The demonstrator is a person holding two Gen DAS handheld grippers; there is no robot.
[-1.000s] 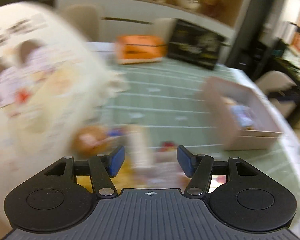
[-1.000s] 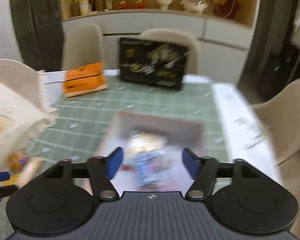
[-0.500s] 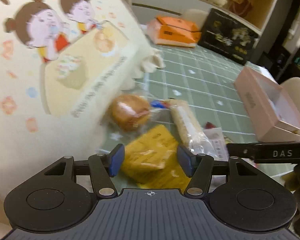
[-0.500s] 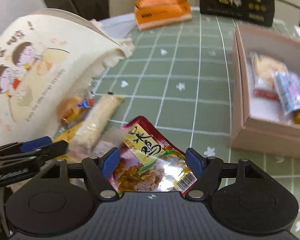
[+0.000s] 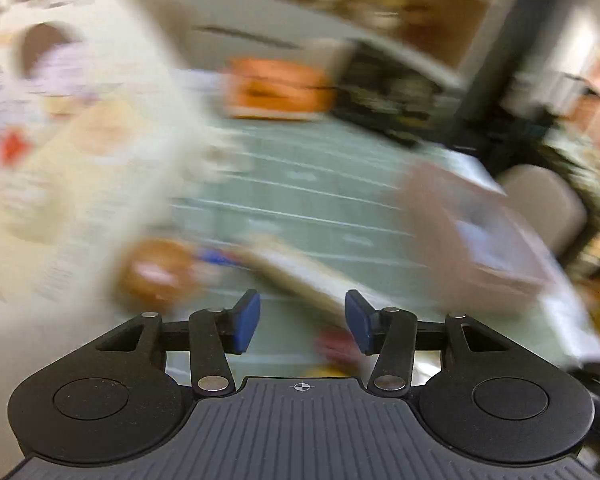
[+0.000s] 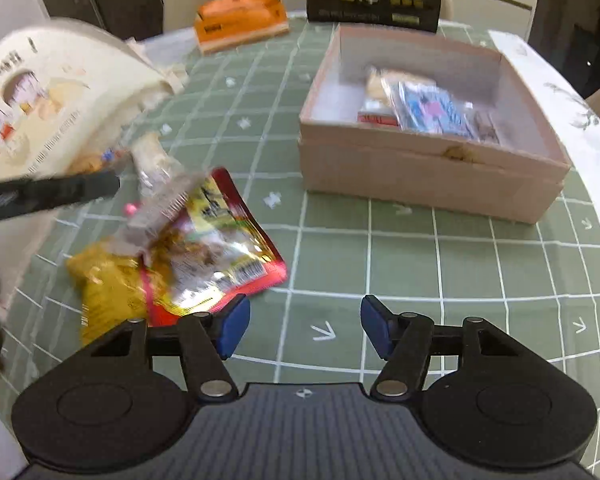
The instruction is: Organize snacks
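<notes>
Here the right tool (image 6: 305, 326) hangs spread and empty over the green surface (image 6: 440, 264), as does the left tool (image 5: 302, 322). The red snack packet (image 6: 220, 240) lies just beside it; next, pinch it and carry it to the pink box (image 6: 432, 176).

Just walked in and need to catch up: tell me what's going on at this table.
A person with a two-finger tool in each hand is sorting snacks into the pink box, which already holds a few packets. Both the right tool and the left tool are open and empty. A red snack packet, a yellow packet and other snacks lie loose on the green tablecloth, beside a cream cartoon bag.
</notes>
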